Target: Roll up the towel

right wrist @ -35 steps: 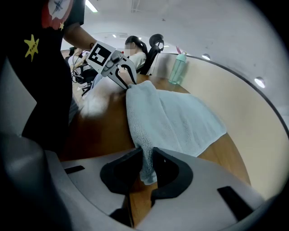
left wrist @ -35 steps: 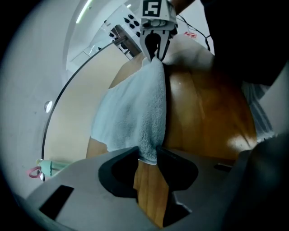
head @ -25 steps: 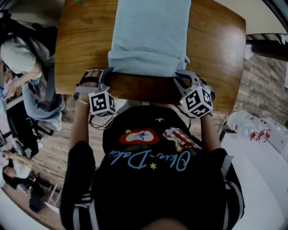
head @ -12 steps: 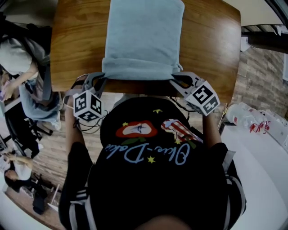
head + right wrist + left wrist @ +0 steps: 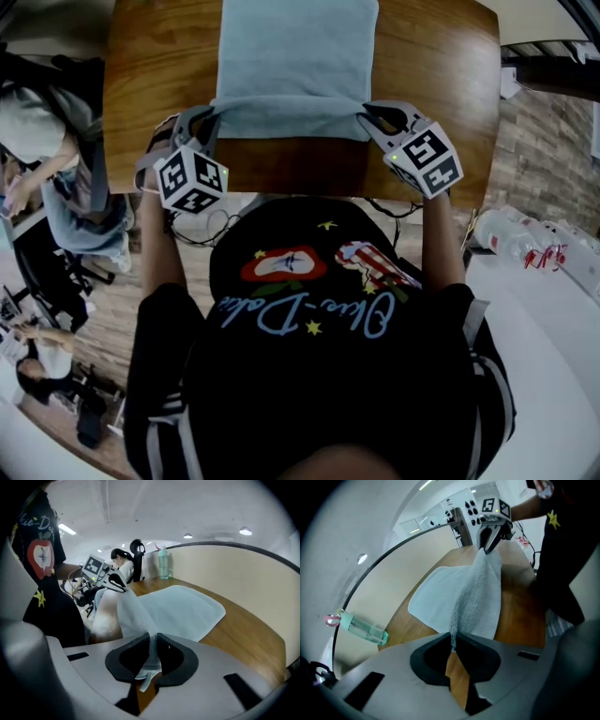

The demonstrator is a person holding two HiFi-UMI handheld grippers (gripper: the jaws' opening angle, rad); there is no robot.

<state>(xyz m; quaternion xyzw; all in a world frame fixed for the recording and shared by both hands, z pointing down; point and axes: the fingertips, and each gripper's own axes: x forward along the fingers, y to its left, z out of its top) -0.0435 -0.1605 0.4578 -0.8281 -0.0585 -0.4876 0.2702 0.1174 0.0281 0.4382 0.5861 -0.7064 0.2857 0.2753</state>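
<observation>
1. Two grippers, both on the towel (image 5: 298, 56). Your left gripper (image 5: 212, 116) has its near-left corner; your right gripper (image 5: 368, 112) has its near-right corner.
2. Left gripper view: your jaws stand almost together, with a thin fold of terry cloth pinched between the dark pads (image 5: 479, 656). From the pinch the cloth runs as a ridge straight across to the other gripper.
3. Right gripper view: much the same, mirrored. Jaws nearly closed on the corner, pads (image 5: 176, 663) pressing it. A small tail of cloth hangs out below the pinch.
4. Towel is pale blue. It lies down the middle of the wooden table (image 5: 441, 84), long side running away from you. The far part is flat on the wood. The near edge is off the wood, stretched between your two grips. In the head view it shows as a thicker band across the near end.
5. Bare wood shows between that band and the table's near edge, where you stand.
6. Each gripper view catches the opposite gripper at the far end of the raised edge, tips on the cloth.
7. Clear greenish bottle (image 5: 163, 564) stands upright at the table's far end, by the curved partition, well apart from the towel.
8. Seated person (image 5: 123, 562) in a chair beyond the table. Plastic bottles (image 5: 525, 262) lie on a white surface to your right.
</observation>
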